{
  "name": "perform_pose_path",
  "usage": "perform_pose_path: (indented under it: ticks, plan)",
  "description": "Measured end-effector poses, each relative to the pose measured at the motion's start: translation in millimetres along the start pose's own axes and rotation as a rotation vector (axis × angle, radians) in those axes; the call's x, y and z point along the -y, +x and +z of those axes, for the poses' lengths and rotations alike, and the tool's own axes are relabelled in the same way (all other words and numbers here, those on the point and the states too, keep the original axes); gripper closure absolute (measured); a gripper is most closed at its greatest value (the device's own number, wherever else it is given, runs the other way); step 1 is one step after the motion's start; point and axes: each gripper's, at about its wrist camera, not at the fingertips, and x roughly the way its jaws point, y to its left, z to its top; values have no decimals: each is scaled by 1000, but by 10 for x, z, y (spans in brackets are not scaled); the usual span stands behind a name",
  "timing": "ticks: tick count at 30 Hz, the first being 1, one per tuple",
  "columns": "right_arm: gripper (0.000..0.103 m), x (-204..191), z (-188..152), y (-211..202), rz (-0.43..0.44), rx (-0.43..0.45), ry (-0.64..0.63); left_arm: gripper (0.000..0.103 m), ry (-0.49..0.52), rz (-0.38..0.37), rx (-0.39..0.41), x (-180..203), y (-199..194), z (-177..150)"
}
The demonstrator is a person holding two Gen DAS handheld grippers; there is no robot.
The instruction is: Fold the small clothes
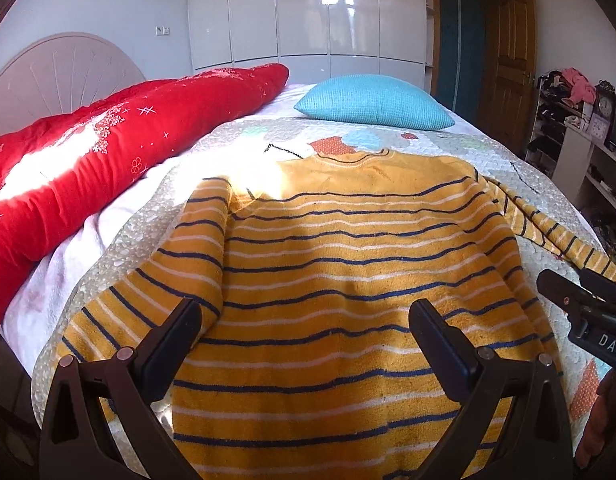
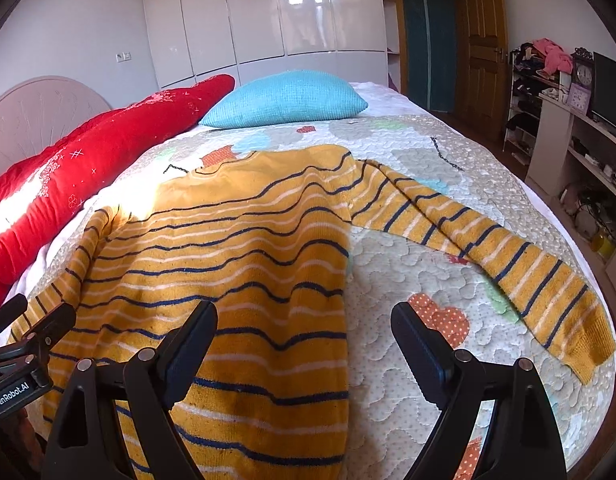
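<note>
"GenRobot.AI" label (image 2: 11, 395) on left claw (image 1: 306, 336), "DAS" (cut off) on right claw (image 2: 304, 338)

Blue pillow (image 2: 286, 98); red bolster (image 1: 120, 136)

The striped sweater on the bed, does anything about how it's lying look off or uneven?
Yes. The yellow striped sweater lies unevenly: its right sleeve stretches out across the quilt, while the left sleeve hangs close along the body. No damage shows.

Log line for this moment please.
sweater: flat on bed, unfolded | left gripper: open, empty | right gripper: open, empty | right sleeve: spread out
</note>
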Motion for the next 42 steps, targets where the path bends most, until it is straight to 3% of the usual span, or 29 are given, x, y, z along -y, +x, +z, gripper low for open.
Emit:
perform_pose_path:
  ticks: [3,7,9,23,42]
  plan:
    - [11,-7,-17,13,-6,-6,2,0,-17,-37,-22,13,-3,0]
    - [11,-21,-37,28,-17,-15,-3,0,-48,-53,-160,30,147,-61]
    - [11,-24,-53,34,-22,-18,-7,0,-58,-86,-191,28,181,-105]
    - [11,32,-120,100,-42,-50,10,0,-12,-128,-216,145,135,-168]
    - [11,77,-158,161,-51,-76,34,0,-42,-215,-276,219,212,-219]
